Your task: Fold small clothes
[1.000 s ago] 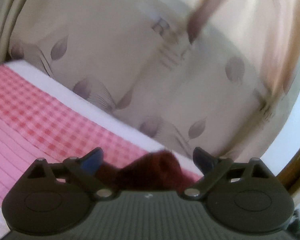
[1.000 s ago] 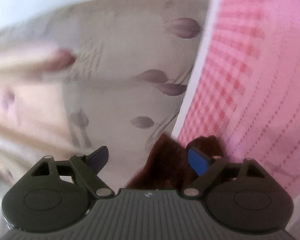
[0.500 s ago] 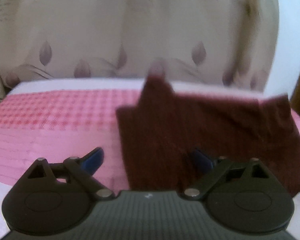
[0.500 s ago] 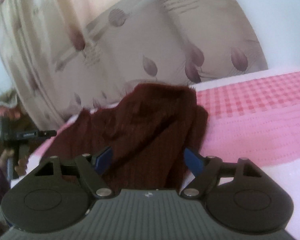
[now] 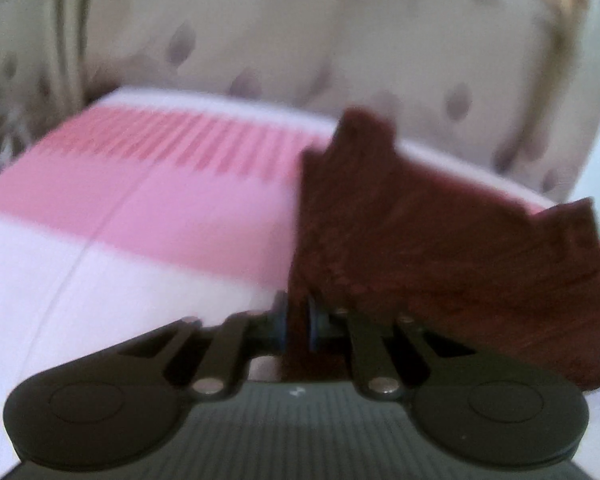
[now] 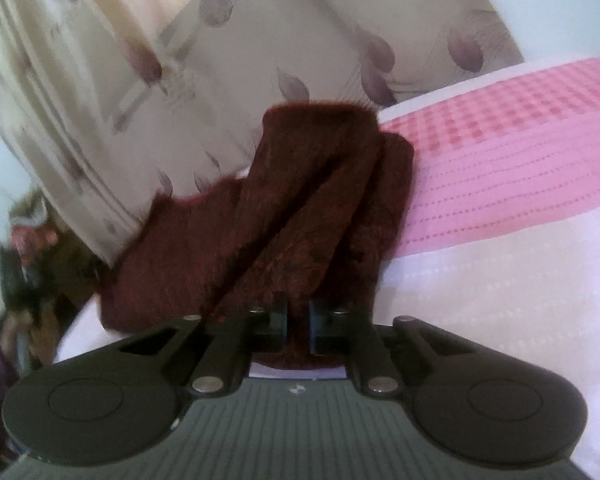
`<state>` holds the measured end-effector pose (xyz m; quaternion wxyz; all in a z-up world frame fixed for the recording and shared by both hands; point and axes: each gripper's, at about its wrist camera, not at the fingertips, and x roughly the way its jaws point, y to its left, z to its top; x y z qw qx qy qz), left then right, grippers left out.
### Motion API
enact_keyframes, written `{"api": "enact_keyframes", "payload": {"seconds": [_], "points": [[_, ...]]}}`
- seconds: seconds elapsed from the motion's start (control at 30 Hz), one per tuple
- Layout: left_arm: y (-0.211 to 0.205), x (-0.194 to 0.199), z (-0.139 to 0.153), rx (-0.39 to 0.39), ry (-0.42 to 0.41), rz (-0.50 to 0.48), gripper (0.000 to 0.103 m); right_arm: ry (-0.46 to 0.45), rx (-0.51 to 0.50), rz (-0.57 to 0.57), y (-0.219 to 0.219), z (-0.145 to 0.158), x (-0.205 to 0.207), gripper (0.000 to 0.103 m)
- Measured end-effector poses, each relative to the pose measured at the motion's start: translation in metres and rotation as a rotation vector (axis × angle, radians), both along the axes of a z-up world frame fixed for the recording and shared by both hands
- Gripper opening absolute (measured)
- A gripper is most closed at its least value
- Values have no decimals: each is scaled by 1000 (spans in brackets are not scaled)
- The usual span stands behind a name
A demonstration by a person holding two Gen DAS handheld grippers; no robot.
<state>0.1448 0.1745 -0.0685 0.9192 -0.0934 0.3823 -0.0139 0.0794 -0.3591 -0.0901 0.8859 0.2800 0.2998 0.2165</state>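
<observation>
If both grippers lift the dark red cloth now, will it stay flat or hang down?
Probably hang: the cloth already creases into deep folds between the grippers. Its fuzzy pile suggests that it will not slip easily. It looks light, as the left gripper and the right gripper pinch only edges.

- A pink-and-white checked bedcover (image 5: 172, 184) fills the left wrist view from 9 to 12 o'clock.
- A beige leaf-print curtain (image 6: 236, 60) hangs behind at 12 o'clock.
- Blurred, dim clutter (image 6: 28, 264) sits at 9 o'clock in the right wrist view.
</observation>
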Motion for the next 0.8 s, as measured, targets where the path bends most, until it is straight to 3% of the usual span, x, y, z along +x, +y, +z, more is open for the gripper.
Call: {"api": "enact_keyframes", "payload": {"seconds": [0.07, 0.13, 0.2, 0.23, 0.3, 0.33, 0.4, 0.43, 0.47, 0.57, 0.6, 0.63, 0.67, 0.8], "points": [[8, -1, -7, -37, -9, 15, 10, 5, 18, -23, -10, -2, -5, 10], [5, 3, -4, -23, -43, 13, 11, 38, 0, -57, -18, -10, -8, 3], [1, 6, 1, -27, -84, -21, 11, 75, 22, -91, -29, -16, -9, 5], [-2, 5, 3, -9, -101, -37, 10, 57, 57, -75, -33, -15, -13, 6], [-10, 2, 5, 38, -126, -59, 11, 11, 22, -76, -30, -5, -20, 8], [-12, 1, 4, 44, -133, -67, 12, -9, -5, -70, -26, 1, -22, 17], [-13, -3, 2, 40, -132, -65, 14, -33, -21, -14, -17, 5, -21, 50], [-13, -5, 0, 33, -139, -58, 15, -46, -40, -2, -10, 7, -20, 74], [-14, -7, -2, 31, -145, -53, 15, -56, -77, 5, -3, 8, -17, 77], [-17, -7, -10, 37, -143, -44, 15, -61, -200, 68, 24, 7, 1, 74], [-19, -6, -13, 49, -138, -33, 15, -58, -206, 101, 31, 5, 7, 56], [-21, -2, -15, 68, -128, -26, 16, -39, -224, 131, 40, 2, 13, 31], [-24, 1, -18, 100, -114, -18, 16, -21, -284, 144, 50, 0, 18, 21], [-35, 4, -23, 182, -111, -12, 16, -71, -372, 146, 50, 23, 6, 12]]}}
